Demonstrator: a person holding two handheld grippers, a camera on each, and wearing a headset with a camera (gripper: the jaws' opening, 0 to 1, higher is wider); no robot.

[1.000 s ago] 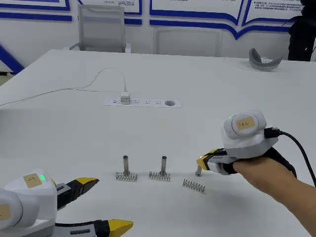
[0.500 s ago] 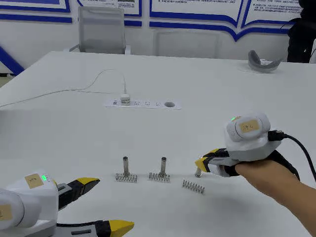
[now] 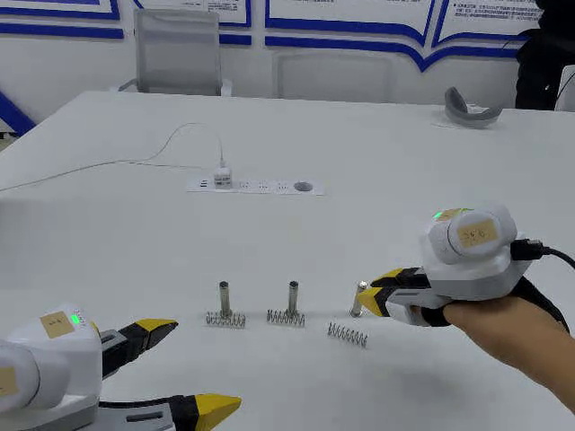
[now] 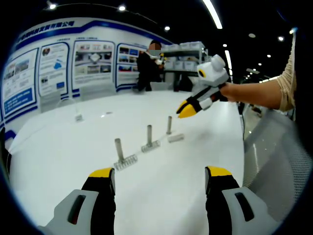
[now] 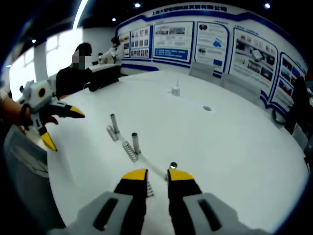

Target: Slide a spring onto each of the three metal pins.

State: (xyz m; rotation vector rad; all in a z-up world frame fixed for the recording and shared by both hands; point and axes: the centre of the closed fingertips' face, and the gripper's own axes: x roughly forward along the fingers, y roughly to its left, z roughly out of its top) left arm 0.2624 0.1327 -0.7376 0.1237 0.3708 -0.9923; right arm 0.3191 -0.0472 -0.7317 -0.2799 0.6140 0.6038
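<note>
Three metal pins stand in a row on the white table: left pin (image 3: 224, 295), middle pin (image 3: 293, 295), right pin (image 3: 359, 299). One spring (image 3: 226, 319) lies at the left pin's foot. A second spring (image 3: 287, 317) lies at the middle pin's foot. The third spring (image 3: 348, 335) rests loose in front of the right pin. My right gripper (image 3: 377, 289) hovers just right of the right pin (image 5: 172, 166), its jaws a narrow gap apart with nothing between them. My left gripper (image 3: 189, 366) stays wide open near the table's front left, well back from the pins (image 4: 149, 134).
A white power strip (image 3: 256, 186) with a plug and cable (image 3: 222, 175) lies mid-table beyond the pins. A grey curved object (image 3: 472, 106) sits at the far right. A chair (image 3: 178, 52) stands behind the table. People (image 5: 78, 68) stand by the table's far side.
My right gripper has drawn back a little to the right, so the right pin now shows fully. The left gripper, pins and springs have stayed put.
</note>
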